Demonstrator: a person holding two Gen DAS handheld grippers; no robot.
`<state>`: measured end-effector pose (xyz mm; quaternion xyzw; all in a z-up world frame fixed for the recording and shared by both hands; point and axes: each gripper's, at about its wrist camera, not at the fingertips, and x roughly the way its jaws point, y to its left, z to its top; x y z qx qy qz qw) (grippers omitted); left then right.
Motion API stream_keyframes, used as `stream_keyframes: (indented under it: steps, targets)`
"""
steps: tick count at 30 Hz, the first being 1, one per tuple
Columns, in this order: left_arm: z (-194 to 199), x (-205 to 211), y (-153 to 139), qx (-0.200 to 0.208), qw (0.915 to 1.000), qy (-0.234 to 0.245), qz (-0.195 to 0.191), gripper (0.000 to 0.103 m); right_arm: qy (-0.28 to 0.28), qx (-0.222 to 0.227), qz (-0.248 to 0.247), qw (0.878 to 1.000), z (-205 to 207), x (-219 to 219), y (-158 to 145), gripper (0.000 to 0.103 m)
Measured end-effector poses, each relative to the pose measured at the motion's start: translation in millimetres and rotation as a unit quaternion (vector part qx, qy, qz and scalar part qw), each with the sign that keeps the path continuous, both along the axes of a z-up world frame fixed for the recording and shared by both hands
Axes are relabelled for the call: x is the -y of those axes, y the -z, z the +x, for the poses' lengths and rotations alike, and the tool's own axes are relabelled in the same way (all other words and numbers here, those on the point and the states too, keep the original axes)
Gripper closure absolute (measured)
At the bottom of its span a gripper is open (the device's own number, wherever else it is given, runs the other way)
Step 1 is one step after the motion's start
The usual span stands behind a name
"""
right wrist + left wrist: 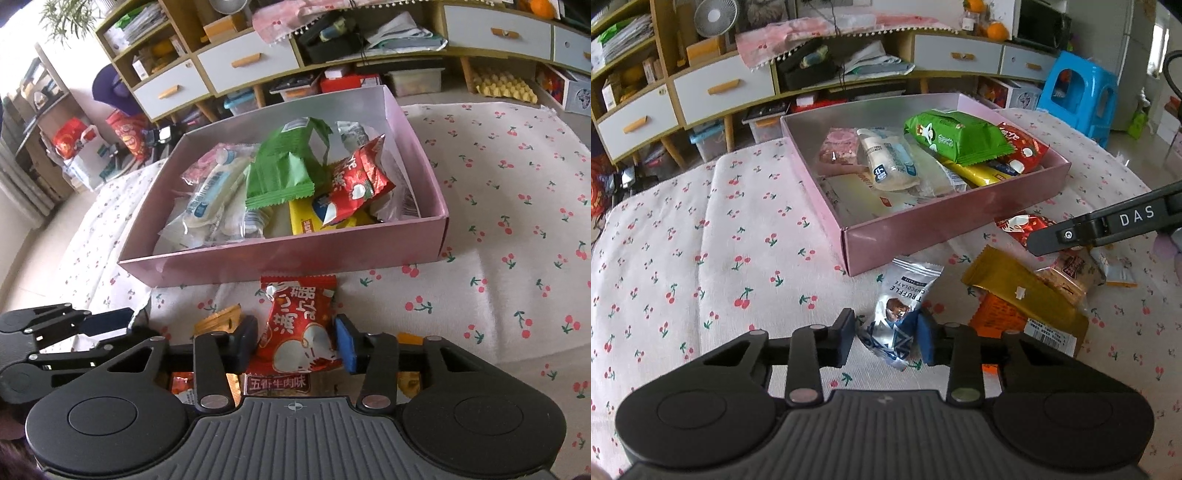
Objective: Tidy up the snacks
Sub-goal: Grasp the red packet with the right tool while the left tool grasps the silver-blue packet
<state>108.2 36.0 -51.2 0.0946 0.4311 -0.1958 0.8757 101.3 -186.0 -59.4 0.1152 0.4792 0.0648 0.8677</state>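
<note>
On the cherry-print cloth a silver and blue chocolate truffle packet (901, 310) lies between the pads of my left gripper (888, 339), which is shut on its lower end. My right gripper (295, 343) is shut on a red candy packet (299, 328) that lies flat just in front of the pink box (280, 258). The box (923, 236) holds a green packet (956, 136), a white packet (890, 162), a red one and a yellow one. One right gripper finger (1049, 240) reaches in from the right in the left wrist view.
A gold bar packet (1015, 291), an orange packet (997, 314) and a clear biscuit packet (1067, 273) lie loose to the right of the truffle packet. Drawers and shelves (720, 88) stand behind the table, a blue stool (1078, 92) at the far right.
</note>
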Motion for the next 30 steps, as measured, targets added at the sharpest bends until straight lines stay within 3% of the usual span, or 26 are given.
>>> stream_keyframes:
  steps: [13,21,30]
  targets:
    - [-2,-1,-14,-0.047,0.9982,-0.014,-0.034,0.073,0.017,-0.022,0.034,0.999,-3,12,-20,0.059]
    - [-14,3,-34,-0.043,0.9978,0.005,-0.051,0.073,0.026,-0.04,0.054,0.997,-8,16,-30,0.059]
    - [-12,4,-47,-0.048,0.9963,-0.021,-0.068,0.073,0.038,-0.027,0.082,0.995,-13,18,-46,0.059]
